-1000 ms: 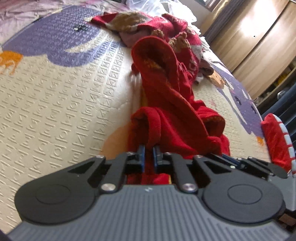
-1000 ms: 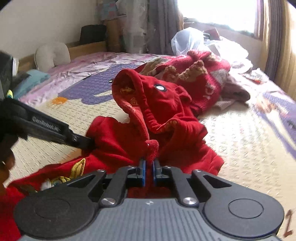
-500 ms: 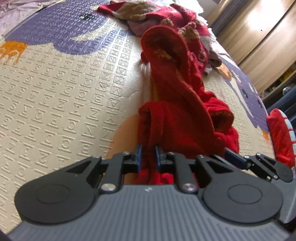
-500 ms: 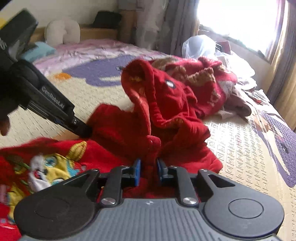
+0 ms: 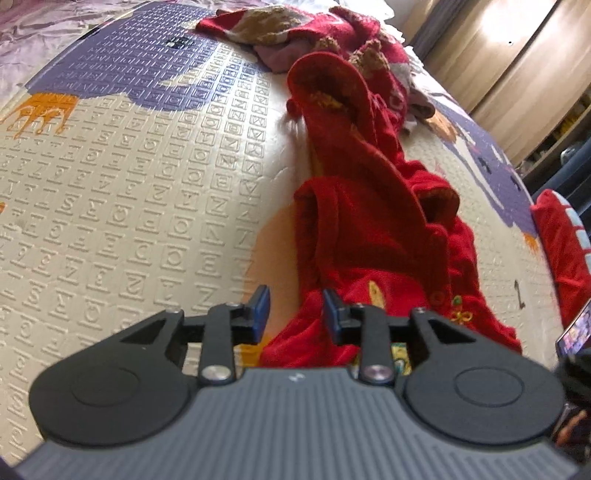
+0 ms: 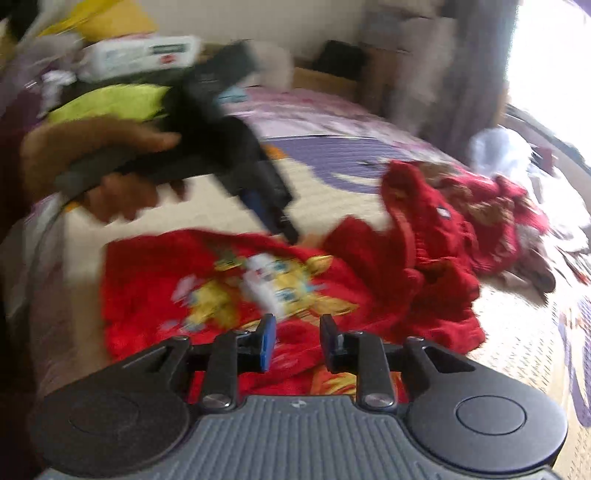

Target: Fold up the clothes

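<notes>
The bed is covered by a cream play mat (image 5: 147,192) embossed all over with little boxed letters, with purple patches and an orange crown printed toward its far side, and beyond it a rumpled pink-purple sheet (image 6: 314,114). A red hooded garment (image 5: 369,206) lies stretched along the mat, its hood standing up at the far end and its cartoon-printed front (image 6: 266,280) spread flat nearest me. Behind it sits a heap of red and tan clothes (image 5: 332,33), with a white plastic bag (image 6: 498,147) near the bright window. Wooden wardrobe doors (image 5: 517,66) run along one side. The left gripper (image 5: 295,310) has its jaws opening, with a fold of red cloth between them, not pinched. The right gripper (image 6: 297,338) is opening too, over the printed front, holding nothing. A hand (image 6: 92,162) grips the left tool.
</notes>
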{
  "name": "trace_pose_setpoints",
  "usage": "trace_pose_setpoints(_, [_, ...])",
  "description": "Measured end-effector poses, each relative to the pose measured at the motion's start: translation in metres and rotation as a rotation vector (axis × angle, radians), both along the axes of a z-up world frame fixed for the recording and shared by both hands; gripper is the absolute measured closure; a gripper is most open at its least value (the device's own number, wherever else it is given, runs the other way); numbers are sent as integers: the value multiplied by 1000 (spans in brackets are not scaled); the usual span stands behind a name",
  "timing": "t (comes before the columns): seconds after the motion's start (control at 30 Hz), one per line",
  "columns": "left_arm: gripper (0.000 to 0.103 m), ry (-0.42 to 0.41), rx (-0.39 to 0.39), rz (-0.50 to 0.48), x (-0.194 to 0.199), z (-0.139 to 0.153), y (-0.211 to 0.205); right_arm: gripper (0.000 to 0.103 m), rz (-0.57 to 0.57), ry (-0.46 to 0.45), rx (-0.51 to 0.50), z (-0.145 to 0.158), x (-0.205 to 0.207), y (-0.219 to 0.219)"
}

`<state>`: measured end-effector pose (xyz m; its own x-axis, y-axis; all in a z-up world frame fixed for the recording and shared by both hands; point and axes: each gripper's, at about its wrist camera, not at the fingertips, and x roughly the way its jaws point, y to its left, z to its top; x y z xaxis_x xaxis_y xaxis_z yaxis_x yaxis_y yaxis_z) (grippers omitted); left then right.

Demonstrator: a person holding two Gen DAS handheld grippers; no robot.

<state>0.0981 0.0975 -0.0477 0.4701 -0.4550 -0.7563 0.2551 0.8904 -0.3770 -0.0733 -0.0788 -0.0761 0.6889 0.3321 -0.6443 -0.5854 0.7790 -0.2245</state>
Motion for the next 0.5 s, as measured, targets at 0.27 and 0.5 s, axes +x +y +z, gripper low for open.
trace_pose_setpoints(0.27, [73,-22,24,-37,-11,2,-4,75,175,19,-18,7,-47,12])
trace_pose_setpoints(0.5, [76,-31,70,-37,-15,-1,-11,72,322,48,-120,-5,-73,37])
